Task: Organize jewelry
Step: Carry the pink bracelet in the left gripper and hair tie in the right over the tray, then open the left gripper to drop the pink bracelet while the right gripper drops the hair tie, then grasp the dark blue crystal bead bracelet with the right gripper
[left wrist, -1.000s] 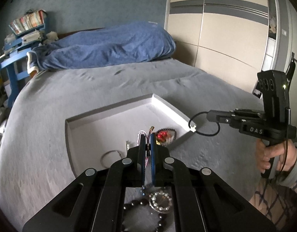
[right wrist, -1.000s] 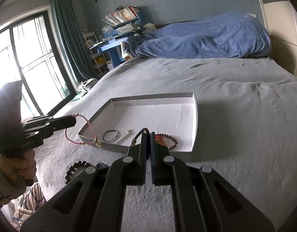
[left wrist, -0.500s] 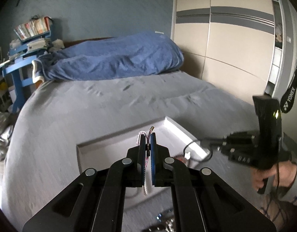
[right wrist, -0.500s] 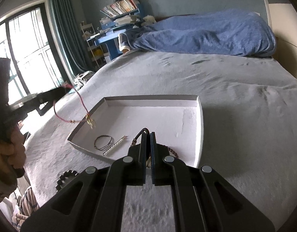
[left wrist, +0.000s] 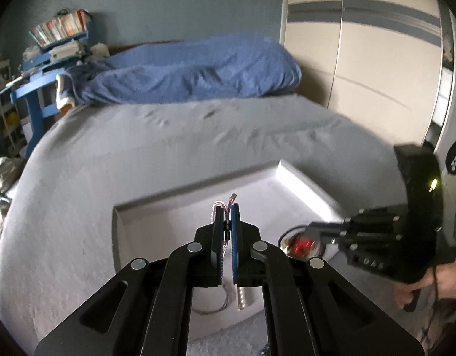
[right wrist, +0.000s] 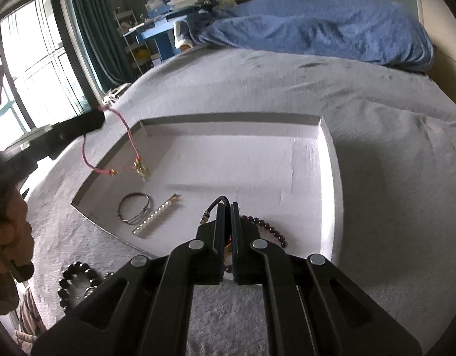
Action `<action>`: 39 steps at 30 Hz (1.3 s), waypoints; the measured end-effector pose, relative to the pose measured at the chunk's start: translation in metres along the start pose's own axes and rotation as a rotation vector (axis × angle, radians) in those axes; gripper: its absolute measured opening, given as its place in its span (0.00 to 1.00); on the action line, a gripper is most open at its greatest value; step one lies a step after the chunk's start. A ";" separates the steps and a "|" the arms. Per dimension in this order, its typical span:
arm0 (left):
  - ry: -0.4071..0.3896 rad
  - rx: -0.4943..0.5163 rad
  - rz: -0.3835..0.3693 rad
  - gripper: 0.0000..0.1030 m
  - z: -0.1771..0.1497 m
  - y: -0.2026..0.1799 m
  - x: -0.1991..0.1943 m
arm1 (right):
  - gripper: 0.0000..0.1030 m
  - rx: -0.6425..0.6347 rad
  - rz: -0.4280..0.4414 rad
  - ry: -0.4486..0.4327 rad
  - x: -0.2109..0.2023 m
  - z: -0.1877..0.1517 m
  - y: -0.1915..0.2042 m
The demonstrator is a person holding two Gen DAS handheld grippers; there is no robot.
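My left gripper (left wrist: 227,207) is shut on a pink cord bracelet (left wrist: 219,209). In the right wrist view that bracelet (right wrist: 128,145) hangs from the left gripper (right wrist: 96,121), its gold charm dangling just over the left corner of the white tray (right wrist: 328,160). My right gripper (right wrist: 227,206) is shut on a black cord (right wrist: 214,204), low over the tray's near side. From the left it shows as the right gripper (left wrist: 312,231) above a red charm (left wrist: 300,246). A dark red bead bracelet (right wrist: 266,228) lies in the tray beside the right fingers.
In the tray also lie a thin dark ring bracelet (right wrist: 134,207) and a pearl strip (right wrist: 155,216). A black bead bracelet (right wrist: 75,279) rests on the grey bedspread outside the near rim. A blue duvet (left wrist: 192,71) is heaped at the far end, and a wardrobe (left wrist: 361,59) stands to the right.
Both grippers have come forward and lower over the tray. The pink bracelet swung from outside the tray's left edge to above its corner. The right gripper sank toward the red beads.
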State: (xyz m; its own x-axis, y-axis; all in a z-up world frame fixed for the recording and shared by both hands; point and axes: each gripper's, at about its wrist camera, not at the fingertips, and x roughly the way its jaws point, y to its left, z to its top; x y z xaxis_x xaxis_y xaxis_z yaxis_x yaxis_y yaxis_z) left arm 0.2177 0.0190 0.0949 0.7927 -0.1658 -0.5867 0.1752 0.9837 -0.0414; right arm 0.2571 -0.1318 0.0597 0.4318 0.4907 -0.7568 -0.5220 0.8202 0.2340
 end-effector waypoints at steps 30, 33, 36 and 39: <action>0.022 -0.009 0.046 0.81 -0.064 -0.002 -0.019 | 0.58 -0.019 -0.024 -0.100 -0.034 -0.015 0.008; 0.009 -0.030 0.043 0.82 -0.074 0.001 -0.029 | 0.60 -0.015 -0.013 -0.138 -0.049 -0.024 0.012; 0.005 -0.046 0.045 0.82 -0.083 0.004 -0.038 | 0.62 -0.022 -0.013 -0.150 -0.058 -0.035 0.014; 0.007 -0.055 0.046 0.83 -0.092 0.006 -0.043 | 0.62 -0.028 -0.013 -0.141 -0.060 -0.046 0.016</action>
State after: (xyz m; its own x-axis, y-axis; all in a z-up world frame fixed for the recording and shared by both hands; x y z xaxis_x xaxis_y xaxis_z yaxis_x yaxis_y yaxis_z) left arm 0.1308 0.0381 0.0461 0.7952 -0.1199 -0.5944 0.1057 0.9927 -0.0587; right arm 0.1891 -0.1617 0.0814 0.5367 0.5185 -0.6656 -0.5354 0.8190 0.2063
